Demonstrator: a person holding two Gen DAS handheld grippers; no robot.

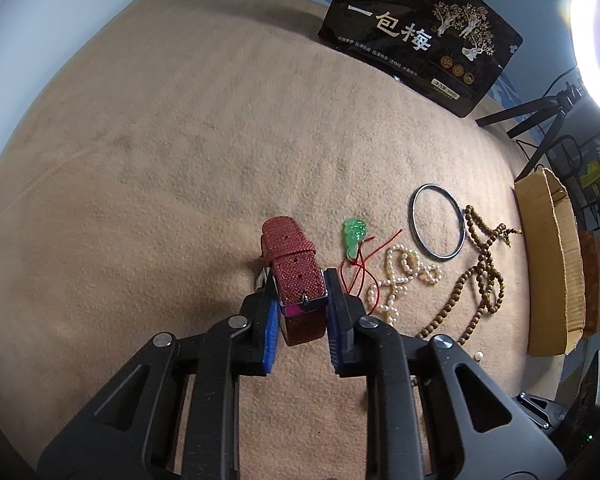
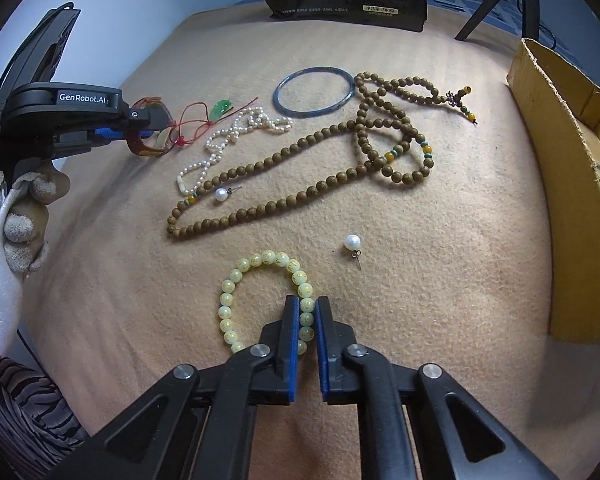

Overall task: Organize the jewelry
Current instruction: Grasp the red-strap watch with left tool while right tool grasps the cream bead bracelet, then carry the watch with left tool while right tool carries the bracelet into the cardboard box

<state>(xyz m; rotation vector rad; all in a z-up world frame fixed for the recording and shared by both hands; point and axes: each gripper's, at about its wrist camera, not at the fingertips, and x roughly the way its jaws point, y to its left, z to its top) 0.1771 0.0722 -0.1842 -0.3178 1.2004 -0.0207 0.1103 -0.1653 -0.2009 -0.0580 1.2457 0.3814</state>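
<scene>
Left wrist view: the left gripper [image 1: 302, 304] has its two blue-padded fingers closed partway onto a dark red woven watch strap with a metal buckle [image 1: 296, 276], which stands between the pads above the tan felt cloth [image 1: 160, 140]. At about two o'clock from the strap lies a small green jade pendant on a thin red cord [image 1: 351, 237]. Beyond it, at three o'clock, a tangled white pearl necklace [image 1: 404, 272] rests just beside a plain thin metal bangle [image 1: 438, 222]. Farther right, a long string of brown wooden prayer beads [image 1: 476, 276] loops across the cloth, near an open cardboard box [image 1: 552, 264] at the cloth's edge. A black snack pouch with gold printing [image 1: 416, 32] stands at one o'clock, far back.

Right wrist view: the right gripper [image 2: 307, 320] is nearly closed, its pads pinching one side of a pale yellow-green bead bracelet with gold marks [image 2: 260, 296], which lies on the cloth and curves away toward ten o'clock. A white pearl stud earring [image 2: 352, 245] lies apart at one o'clock; a second pearl stud [image 2: 222, 193] sits against the wooden beads [image 2: 300, 184] at eleven o'clock. The bangle [image 2: 314, 90] and pearl necklace [image 2: 236, 132] lie farther back. At nine to ten o'clock the left gripper [image 2: 140, 130] carries the red strap [image 2: 148, 148], though whether the strap touches the cloth is hard to tell. The cardboard box [image 2: 572, 152] is at two o'clock.
</scene>
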